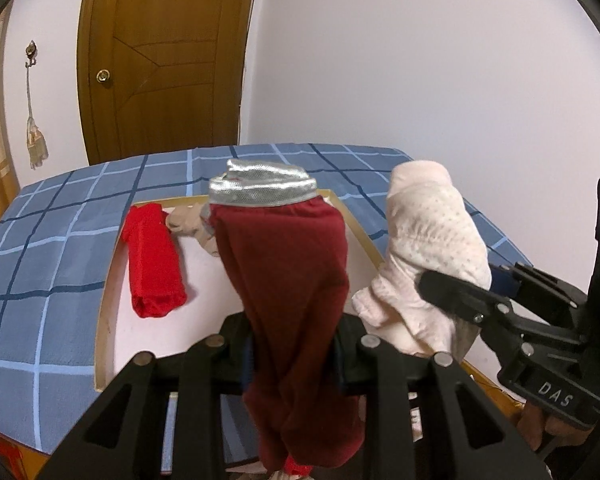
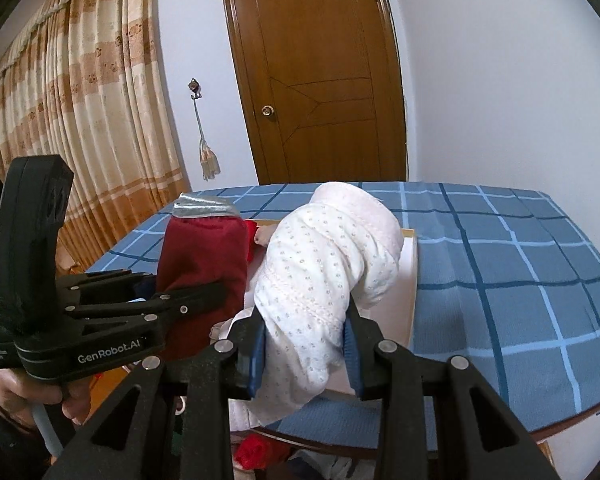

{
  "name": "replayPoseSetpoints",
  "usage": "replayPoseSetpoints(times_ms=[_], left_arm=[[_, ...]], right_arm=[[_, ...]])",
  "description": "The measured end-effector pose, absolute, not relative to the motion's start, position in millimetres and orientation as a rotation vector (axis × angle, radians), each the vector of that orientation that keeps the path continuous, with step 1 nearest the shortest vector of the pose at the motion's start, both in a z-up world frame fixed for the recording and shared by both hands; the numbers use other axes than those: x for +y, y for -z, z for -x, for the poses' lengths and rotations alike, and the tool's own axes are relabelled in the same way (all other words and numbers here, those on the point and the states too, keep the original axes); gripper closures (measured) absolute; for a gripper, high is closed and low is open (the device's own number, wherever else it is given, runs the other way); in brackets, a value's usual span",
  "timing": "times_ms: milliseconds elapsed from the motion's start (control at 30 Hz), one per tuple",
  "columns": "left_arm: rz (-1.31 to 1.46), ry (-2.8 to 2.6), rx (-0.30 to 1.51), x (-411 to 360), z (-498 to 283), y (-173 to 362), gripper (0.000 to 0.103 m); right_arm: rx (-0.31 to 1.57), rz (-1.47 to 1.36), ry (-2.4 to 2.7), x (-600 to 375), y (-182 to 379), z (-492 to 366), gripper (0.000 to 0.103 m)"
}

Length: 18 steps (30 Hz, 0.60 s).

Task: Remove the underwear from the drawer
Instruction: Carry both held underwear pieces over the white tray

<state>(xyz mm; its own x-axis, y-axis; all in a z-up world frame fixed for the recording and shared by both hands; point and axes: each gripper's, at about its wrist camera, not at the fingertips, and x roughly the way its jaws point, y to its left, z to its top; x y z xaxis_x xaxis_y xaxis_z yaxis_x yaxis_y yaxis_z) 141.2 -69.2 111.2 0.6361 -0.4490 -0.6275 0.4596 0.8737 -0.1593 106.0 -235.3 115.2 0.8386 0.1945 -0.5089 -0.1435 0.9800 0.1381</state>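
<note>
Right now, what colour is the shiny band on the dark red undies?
Silver. The waistband shows best in the left wrist view.

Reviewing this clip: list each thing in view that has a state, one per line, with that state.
left gripper: jaws shut on the dark red underwear, lifted.
right gripper: jaws shut on the pale dotted underwear, lifted.
bright red garment: folded, lying in the white tray.
door: closed.
curtain: drawn.

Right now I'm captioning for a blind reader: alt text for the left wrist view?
Left tongs grip dark red underwear with a silver waistband; right tongs hold a pale dotted pair above a blue checked bed.
</note>
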Motion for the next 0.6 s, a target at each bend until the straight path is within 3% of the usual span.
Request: replayPoseSetpoints(times_ms=[600], left_arm=[[-0.003, 0.49, 0.722, -87, -182, -109, 0.075]], right_arm=[[0.564, -0.073, -0.169, -239, -106, -151, 0.068]])
